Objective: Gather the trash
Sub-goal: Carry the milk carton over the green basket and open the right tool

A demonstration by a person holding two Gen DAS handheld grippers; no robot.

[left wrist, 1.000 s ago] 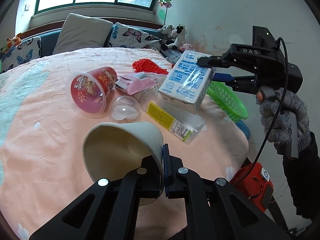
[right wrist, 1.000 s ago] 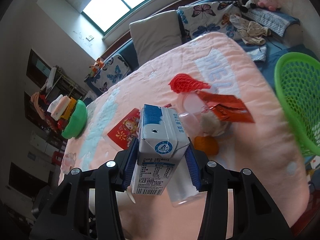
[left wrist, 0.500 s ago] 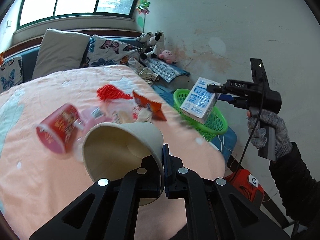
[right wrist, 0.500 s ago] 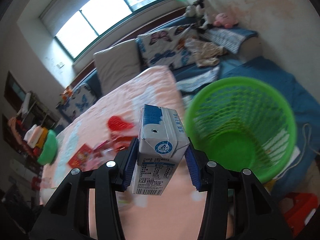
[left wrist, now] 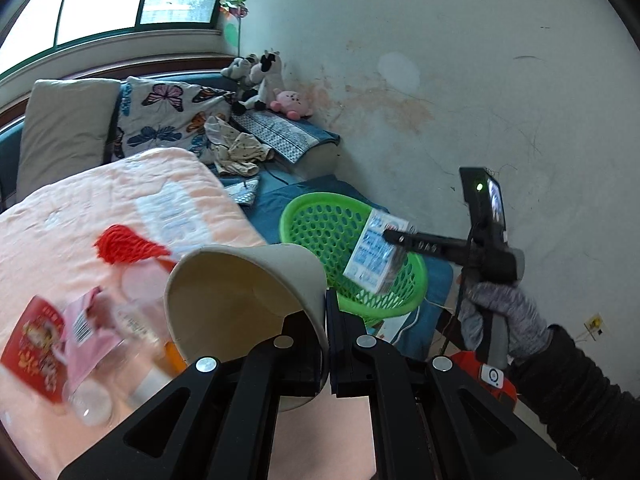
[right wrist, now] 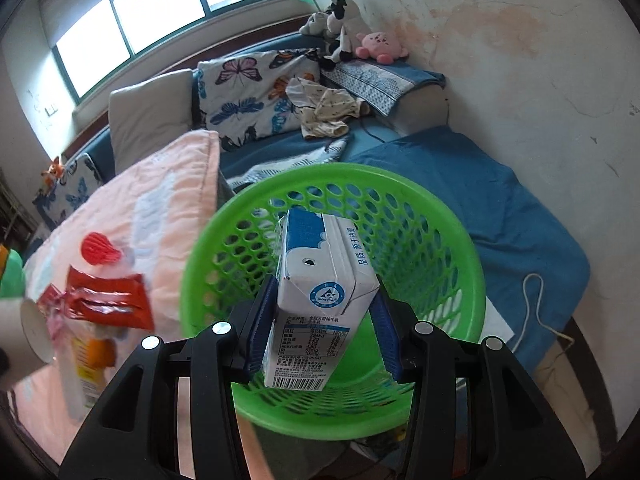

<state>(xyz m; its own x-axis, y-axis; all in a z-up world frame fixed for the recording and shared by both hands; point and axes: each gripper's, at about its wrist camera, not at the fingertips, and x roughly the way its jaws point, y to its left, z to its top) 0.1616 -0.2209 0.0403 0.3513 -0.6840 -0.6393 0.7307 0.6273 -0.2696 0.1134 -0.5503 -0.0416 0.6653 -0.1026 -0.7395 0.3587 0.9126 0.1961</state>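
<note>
Milk carton (right wrist: 320, 300): white and blue, printed label and barcode facing the camera, upright, undented. It is clamped between the blue-padded jaws of the right gripper (right wrist: 322, 326) and held above the open mouth of the green mesh basket (right wrist: 452, 240), which stands beside the bed. Right hand (left wrist: 502, 320), in a grey glove, holds its handle level. Left gripper (left wrist: 326, 324): jaws closed on the rim of a tilted beige paper cup (left wrist: 240, 288), above the pink bedspread (left wrist: 72, 216) carrying remaining wrappers.
</note>
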